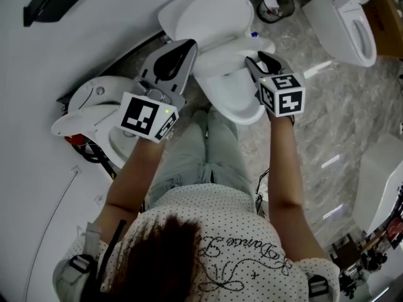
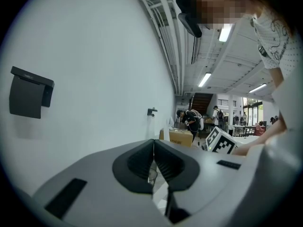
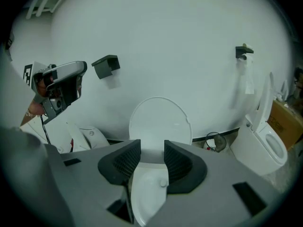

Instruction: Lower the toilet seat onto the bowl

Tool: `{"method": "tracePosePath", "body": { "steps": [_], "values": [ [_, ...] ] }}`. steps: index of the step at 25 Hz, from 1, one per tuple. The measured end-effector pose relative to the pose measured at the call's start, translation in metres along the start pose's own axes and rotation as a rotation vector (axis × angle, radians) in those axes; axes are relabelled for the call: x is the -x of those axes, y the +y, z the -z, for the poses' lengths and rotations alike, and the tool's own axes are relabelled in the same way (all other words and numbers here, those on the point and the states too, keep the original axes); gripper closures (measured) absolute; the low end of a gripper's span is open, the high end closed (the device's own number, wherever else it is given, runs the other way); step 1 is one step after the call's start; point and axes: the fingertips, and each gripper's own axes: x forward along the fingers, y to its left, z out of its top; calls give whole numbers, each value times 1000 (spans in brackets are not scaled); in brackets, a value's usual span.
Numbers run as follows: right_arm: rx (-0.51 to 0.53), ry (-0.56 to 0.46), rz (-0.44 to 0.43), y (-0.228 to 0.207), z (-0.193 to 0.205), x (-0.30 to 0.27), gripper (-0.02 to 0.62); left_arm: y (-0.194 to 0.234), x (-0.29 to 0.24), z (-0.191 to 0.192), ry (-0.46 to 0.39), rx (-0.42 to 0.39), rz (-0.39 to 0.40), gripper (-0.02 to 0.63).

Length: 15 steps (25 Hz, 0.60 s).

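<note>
A white toilet stands against the wall with its lid (image 1: 208,11) upright. My right gripper (image 1: 255,63) is shut on the right edge of the toilet seat (image 1: 223,65), above the bowl (image 1: 236,106). In the right gripper view the seat (image 3: 147,193) runs between the pads of the right gripper (image 3: 152,148). It is tilted, a small bumper shows on its underside, and the lid (image 3: 160,122) rises behind it. My left gripper (image 1: 184,48) hovers at the toilet's left side. In its own view the left gripper (image 2: 154,143) is shut with nothing between its pads.
A second toilet (image 1: 349,21) stands at the upper right, beside a cardboard box (image 1: 384,17). Another white toilet (image 1: 94,112) sits at the left. A small bin (image 1: 274,5) is behind the bowl. A black holder (image 1: 53,2) hangs on the wall. The person's legs are in front of the bowl.
</note>
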Motion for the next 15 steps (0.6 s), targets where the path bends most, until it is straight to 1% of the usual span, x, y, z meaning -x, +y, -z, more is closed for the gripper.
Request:
{"method": "tracePosePath", "body": {
  "steps": [7, 15],
  "values": [
    [-79, -78, 117, 3, 33, 17, 448, -6, 35, 12, -1, 15, 58, 600],
    [-178, -77, 180, 2, 69, 34, 438, -24, 50, 28, 21, 34, 123, 600]
  ]
}}
